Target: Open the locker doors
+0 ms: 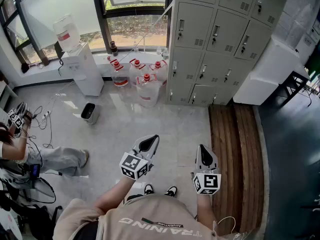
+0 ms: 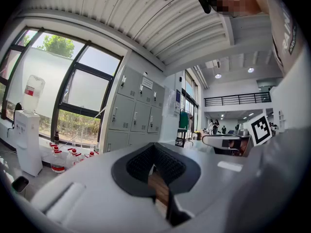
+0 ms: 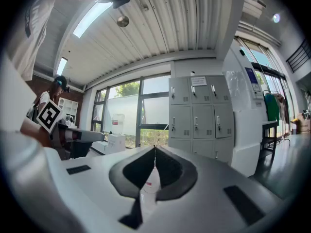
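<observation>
Ahead, the lockers (image 1: pixel 220 39) stand upright, shut doors (image 1: pixel 192 25) facing outward.

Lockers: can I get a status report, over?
Left gripper and right gripper shut, empty, held level. Lockers all closed, still across the floor. Water jugs beside them, not blocking the doors.

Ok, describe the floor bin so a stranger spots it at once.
Find the big window beside the grey lockers. Under it stands a white water dispenser, and the bin sits on the floor just before it. It is small, dark and open-topped, unlike the clear red-capped jugs nearby.
</observation>
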The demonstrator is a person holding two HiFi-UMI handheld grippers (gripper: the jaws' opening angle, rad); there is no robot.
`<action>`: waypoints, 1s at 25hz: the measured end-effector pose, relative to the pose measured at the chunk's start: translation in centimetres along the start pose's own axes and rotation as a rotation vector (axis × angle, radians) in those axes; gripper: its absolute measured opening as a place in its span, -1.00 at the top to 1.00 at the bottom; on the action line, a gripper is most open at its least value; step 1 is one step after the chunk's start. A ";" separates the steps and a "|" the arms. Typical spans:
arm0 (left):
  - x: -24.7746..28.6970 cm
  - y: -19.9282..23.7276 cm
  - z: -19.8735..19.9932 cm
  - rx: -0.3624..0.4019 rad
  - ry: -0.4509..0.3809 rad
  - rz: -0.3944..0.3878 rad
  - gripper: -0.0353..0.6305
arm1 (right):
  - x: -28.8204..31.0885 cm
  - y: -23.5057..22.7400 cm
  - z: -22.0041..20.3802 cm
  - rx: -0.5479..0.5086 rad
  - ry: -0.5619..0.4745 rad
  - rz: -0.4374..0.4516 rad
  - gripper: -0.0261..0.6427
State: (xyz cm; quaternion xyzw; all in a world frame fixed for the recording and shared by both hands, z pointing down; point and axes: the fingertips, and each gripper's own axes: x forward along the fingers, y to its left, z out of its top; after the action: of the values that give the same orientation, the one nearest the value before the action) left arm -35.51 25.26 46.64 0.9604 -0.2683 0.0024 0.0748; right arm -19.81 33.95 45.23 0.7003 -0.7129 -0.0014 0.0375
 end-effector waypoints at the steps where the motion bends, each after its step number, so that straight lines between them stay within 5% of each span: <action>1: -0.1 -0.1 0.0 -0.004 0.002 -0.003 0.88 | -0.1 0.2 0.1 0.002 0.002 -0.002 0.89; 25: 1.7 4.4 -2.8 -0.038 0.058 -0.061 0.88 | 3.4 3.2 -1.7 0.053 0.062 0.014 0.89</action>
State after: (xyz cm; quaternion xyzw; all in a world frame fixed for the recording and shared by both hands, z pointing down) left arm -36.23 21.07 50.13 0.9661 -0.2368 0.0228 0.1006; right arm -22.97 30.72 47.26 0.6958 -0.7160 0.0395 0.0409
